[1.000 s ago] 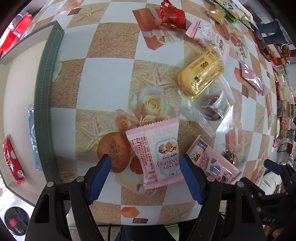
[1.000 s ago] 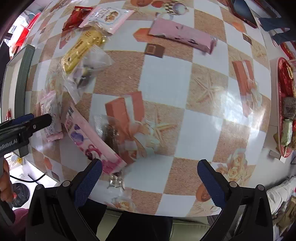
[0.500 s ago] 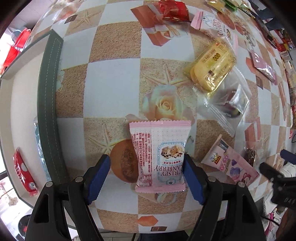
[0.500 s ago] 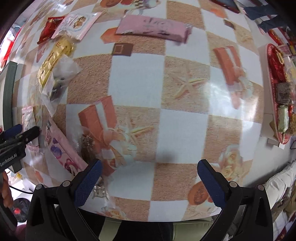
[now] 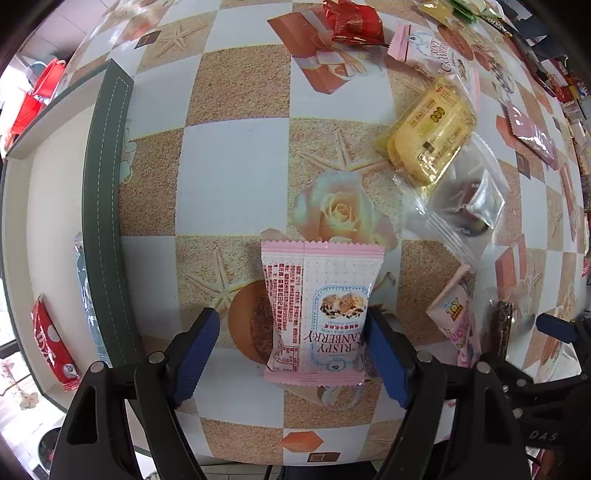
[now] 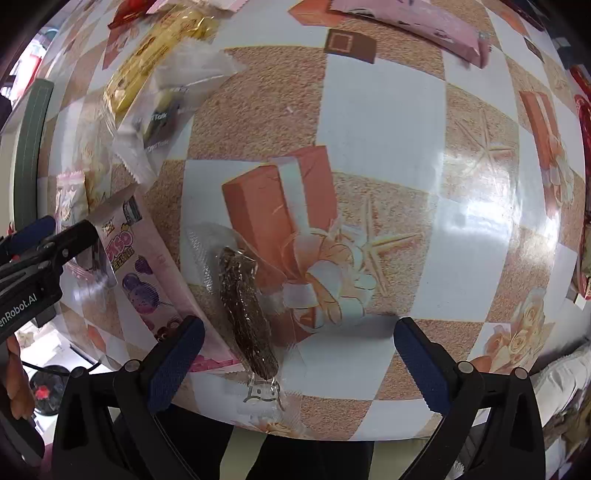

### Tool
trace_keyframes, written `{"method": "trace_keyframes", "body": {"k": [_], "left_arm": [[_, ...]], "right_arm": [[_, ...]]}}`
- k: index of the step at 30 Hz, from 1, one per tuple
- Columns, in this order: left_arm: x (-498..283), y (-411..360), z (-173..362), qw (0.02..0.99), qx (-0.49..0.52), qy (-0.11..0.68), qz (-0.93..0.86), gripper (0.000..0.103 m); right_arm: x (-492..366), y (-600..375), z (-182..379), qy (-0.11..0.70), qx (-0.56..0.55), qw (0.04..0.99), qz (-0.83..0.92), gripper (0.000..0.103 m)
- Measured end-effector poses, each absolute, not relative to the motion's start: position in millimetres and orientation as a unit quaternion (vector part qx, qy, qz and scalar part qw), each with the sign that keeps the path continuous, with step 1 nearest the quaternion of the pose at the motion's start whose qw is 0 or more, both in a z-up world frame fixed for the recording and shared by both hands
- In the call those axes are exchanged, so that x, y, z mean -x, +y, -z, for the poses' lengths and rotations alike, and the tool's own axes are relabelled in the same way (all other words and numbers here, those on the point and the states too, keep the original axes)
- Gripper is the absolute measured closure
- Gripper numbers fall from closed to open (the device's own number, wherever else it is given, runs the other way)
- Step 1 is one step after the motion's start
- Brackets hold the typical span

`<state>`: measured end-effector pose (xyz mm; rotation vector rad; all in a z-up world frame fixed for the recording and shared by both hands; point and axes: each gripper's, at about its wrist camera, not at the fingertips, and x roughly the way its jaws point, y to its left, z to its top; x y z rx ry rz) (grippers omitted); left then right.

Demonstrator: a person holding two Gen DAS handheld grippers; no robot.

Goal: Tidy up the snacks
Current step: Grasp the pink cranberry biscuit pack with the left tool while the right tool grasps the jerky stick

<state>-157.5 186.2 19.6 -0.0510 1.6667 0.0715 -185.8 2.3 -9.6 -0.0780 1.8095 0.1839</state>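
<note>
Left wrist view shows the left gripper (image 5: 293,354) with its jaws apart, straddling the pink cranberry crisp packet (image 5: 317,310); the right blue pad sits against the packet's right edge, while the left pad stands clear of it. The packet lies flat on the checkered tablecloth (image 5: 229,173). To its right lies a pink Toy Story packet (image 5: 452,317), and beyond that a dark bar in clear wrap (image 5: 500,328). Farther off to the right rest a yellow cake packet (image 5: 430,133) and a clear pouch (image 5: 465,208) just beside it; a red foil sweet (image 5: 352,22) and another pink packet (image 5: 428,48) lie at the far edge.

At the left a tray with a dark green rim (image 5: 103,206) holds a red packet (image 5: 50,343) and a pale blue wrapper (image 5: 83,280), the latter partly hidden by the rim.

Right wrist view has the right gripper (image 6: 299,362) spread wide above the tablecloth, with the dark bar (image 6: 245,310) lying between its pads nearer the left one, not touched. The left gripper's tip (image 6: 70,236) reaches in from the left over the Toy Story packet (image 6: 144,273).

Compared with a second ago, the left gripper has squared up to the cranberry packet, which now sits straight between the pads, and the right gripper has moved over the dark bar.
</note>
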Motion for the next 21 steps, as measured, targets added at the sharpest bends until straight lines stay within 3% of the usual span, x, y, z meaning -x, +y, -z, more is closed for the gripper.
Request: {"method": "trace_keyframes", "body": {"k": [10,15,18,20,21], "left_arm": [[157,201,-25,0.672,0.029,0.739,-0.028,0.016],[159,189,-14,0.671,0.029,0.741,-0.026,0.004],[161,180,-11,0.671,0.021,0.741,-0.015,0.007],[162,176,-16,0.673,0.016,0.739,-0.011,0.014],[162,176,-19,0.677,0.014,0.736,-0.009,0.021]], "right_arm": [[193,-36,25,0.790,0.019,0.610,-0.060,0.000],[194,1,27,0.781,0.080,0.614,-0.076,0.000],[200,11,22,0.779,0.102,0.613,-0.088,0.012],[203,11,16,0.775,0.109,0.616,-0.092,0.026],[205,13,14,0.773,0.107,0.618,-0.091,0.039]]}}
